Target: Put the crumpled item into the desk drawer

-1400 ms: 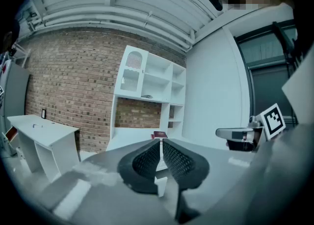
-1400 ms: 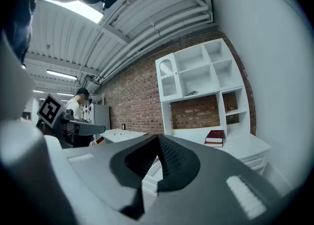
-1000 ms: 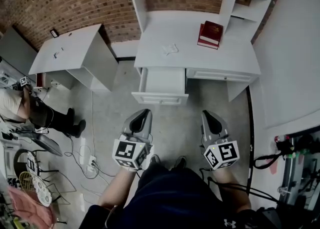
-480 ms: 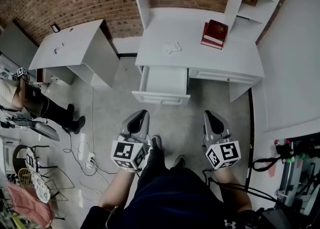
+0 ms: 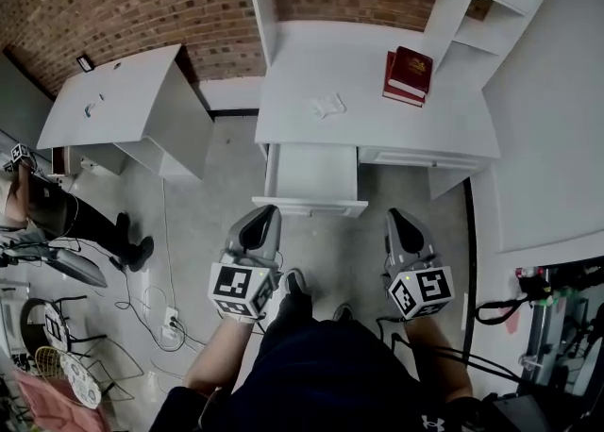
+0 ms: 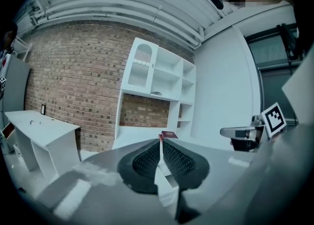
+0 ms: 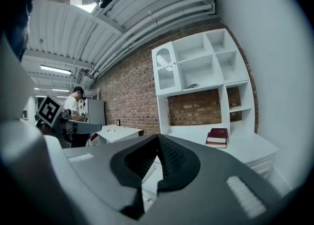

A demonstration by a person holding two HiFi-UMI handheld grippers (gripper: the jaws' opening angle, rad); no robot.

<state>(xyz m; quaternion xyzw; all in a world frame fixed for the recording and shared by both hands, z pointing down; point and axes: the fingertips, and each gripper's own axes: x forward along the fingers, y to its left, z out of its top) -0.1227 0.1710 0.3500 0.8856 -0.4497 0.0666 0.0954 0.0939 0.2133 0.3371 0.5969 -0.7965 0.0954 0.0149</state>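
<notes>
While left gripper (image 5: 267, 214) and right gripper (image 5: 396, 217) are closed, empty, the wad (image 5: 327, 105) lies ahead beyond the drawer (image 5: 326, 206), midway between them.

The left gripper (image 6: 160, 144) has its two dark ribbed jaws pressed together with nothing between them, and through the narrow slit lower down a white drawer (image 6: 166, 180) shows, pulled out. Straight ahead of the tips lies a white desk (image 6: 136, 132) with a dark red book (image 6: 169, 134) on it just past them, white open shelving (image 6: 159, 74) rising above it against a brick wall (image 6: 73, 67). Off to the gripper's left stands a second white desk (image 6: 41, 121), and to its right the right gripper (image 6: 230, 132) shows side-on with its marker cube (image 6: 274, 117).
</notes>
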